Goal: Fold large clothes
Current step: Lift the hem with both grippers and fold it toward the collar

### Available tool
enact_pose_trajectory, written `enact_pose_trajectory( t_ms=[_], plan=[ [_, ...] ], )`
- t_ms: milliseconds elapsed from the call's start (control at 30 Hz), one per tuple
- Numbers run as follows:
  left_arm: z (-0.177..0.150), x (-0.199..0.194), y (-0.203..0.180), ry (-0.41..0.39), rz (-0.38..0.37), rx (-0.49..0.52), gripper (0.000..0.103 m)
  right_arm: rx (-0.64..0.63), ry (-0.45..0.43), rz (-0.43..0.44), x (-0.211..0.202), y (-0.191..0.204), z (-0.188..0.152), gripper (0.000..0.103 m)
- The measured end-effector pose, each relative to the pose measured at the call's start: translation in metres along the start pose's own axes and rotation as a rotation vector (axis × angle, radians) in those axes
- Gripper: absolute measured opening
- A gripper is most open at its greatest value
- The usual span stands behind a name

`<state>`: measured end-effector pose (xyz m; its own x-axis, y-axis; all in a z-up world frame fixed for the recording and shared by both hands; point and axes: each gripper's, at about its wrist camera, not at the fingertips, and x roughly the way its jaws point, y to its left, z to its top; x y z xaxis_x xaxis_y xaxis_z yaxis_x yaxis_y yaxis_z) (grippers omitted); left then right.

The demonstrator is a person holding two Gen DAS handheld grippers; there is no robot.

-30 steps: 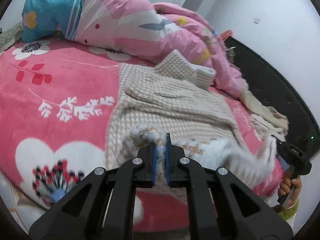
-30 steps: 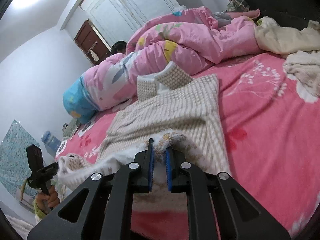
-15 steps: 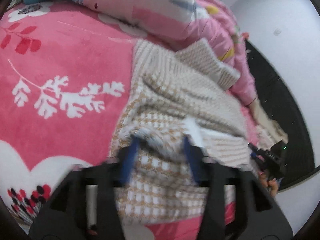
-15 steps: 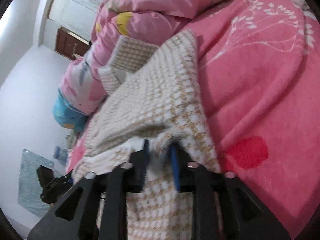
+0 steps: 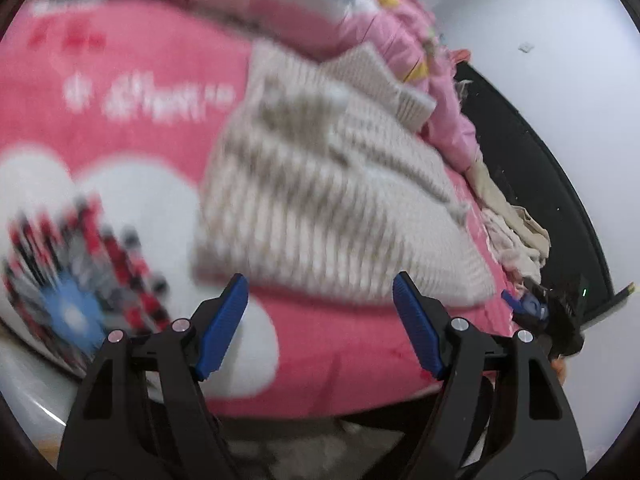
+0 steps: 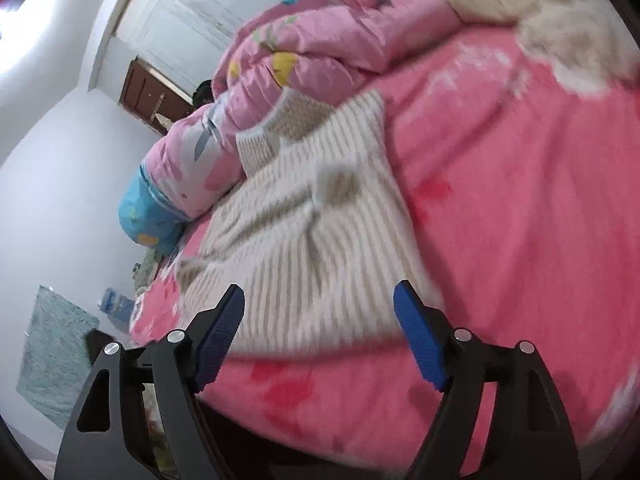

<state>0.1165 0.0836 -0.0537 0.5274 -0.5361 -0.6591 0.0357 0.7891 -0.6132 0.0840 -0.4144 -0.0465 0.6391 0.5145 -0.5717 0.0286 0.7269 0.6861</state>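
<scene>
A beige and white checked knit garment [image 5: 328, 184] lies folded on the pink bed, its lower part laid up over its upper part. It also shows in the right wrist view [image 6: 316, 232]. My left gripper [image 5: 320, 292] is open and empty, just short of the garment's near fold edge. My right gripper [image 6: 319, 304] is open and empty, over the garment's near edge. The right gripper shows small at the bed's right edge in the left wrist view [image 5: 548, 312].
A pink floral blanket [image 5: 120, 120] covers the bed. A bunched pink quilt [image 6: 304, 52] lies at the far end. Cream clothes [image 6: 568, 28] are piled at the bed's far right side. A black headboard [image 5: 552, 184] runs along the right.
Both grippers held the garment's hem, carried it forward over the garment, opened and let it go. They have now pulled back to the near edge of the bed.
</scene>
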Motion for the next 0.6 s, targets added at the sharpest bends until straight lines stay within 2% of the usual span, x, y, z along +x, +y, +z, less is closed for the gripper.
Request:
enact_pose_trajectory(
  t_ms=[67,133,200,300,367,433,467,533,567,600],
  plan=[
    [-0.005,0.014,0.013,0.004,-0.042,-0.075,0.07,0.058,0.028,0.008,0.006,-0.016,-0.014,0.075],
    [-0.003,0.023,0.026,-0.026,-0.066,-0.128,0.07,0.119,0.042,0.024,0.018,-0.032,-0.019,0.075],
    [0.003,0.027,0.037,-0.08,-0.101,-0.179,0.069,0.157,0.022,0.034,0.027,-0.044,-0.015,0.075],
    [0.011,0.029,0.038,-0.12,-0.098,-0.22,0.069,0.165,-0.029,0.037,0.035,-0.048,-0.002,0.07],
    [0.015,0.033,0.035,-0.146,-0.041,-0.23,0.063,0.14,-0.045,-0.012,0.045,-0.046,0.005,0.058],
    [0.02,0.038,0.03,-0.172,0.048,-0.22,0.044,0.092,-0.056,-0.098,0.058,-0.04,0.011,0.047],
    [0.023,0.041,0.026,-0.179,0.104,-0.202,0.041,0.064,-0.061,-0.138,0.061,-0.036,0.013,0.038],
    [0.027,0.043,0.005,-0.198,0.232,-0.104,0.021,-0.008,-0.077,-0.199,0.06,-0.021,0.016,0.027],
    [0.028,0.039,-0.012,-0.219,0.296,-0.02,0.016,-0.064,-0.102,-0.222,0.053,-0.006,0.017,0.022],
    [0.026,0.031,-0.021,-0.241,0.326,0.042,0.013,-0.112,-0.131,-0.236,0.042,0.006,0.018,0.02]
  ],
)
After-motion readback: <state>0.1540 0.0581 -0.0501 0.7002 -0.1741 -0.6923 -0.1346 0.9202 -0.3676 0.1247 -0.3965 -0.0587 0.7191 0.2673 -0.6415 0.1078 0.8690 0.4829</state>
